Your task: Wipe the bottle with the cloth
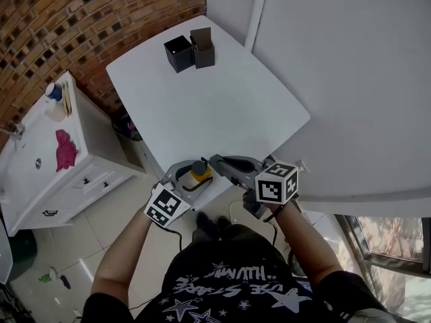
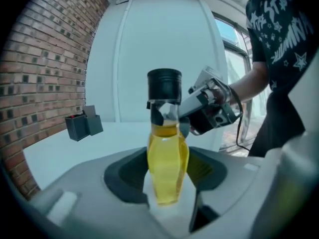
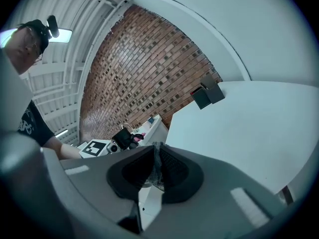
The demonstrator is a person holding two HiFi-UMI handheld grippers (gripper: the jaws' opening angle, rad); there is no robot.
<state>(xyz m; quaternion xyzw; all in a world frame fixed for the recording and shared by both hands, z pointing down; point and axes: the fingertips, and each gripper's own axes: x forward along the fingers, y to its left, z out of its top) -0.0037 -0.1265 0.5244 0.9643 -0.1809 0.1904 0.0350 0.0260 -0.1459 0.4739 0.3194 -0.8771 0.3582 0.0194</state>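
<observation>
**Bottle gripped at the near edge of the desk, cloth pinched beside it**

A white desk (image 1: pixel 222 106) stands in a corner between a brick wall (image 1: pixel 67 25) and a pale curved wall, over a tiled floor (image 1: pixel 114 221). At the desk's near edge, the left hand-held gripper (image 2: pixel 167 188) is closed partway on the lower body of a clear bottle (image 2: pixel 167 153). The bottle holds yellow liquid, has a black cap and stands upright between the dark pads, which press on both its sides.

The right hand-held gripper (image 3: pixel 157 171) faces it from the right. Its jaws are almost together, pinching a thin strip of grey cloth (image 3: pixel 157 161) that stands up between the pads. In the left gripper view its tip reaches the bottle's neck, just under the cap. Whether the cloth touches the bottle there I cannot tell.

Farther out, two small dark boxes (image 1: pixel 189 50) sit touching each other at the desk's far corner, well apart from the bottle. To the left of the desk, a white cabinet (image 1: pixel 40 180) carries a pink rag (image 1: pixel 64 150) and a small blue-capped container (image 1: pixel 54 91).
</observation>
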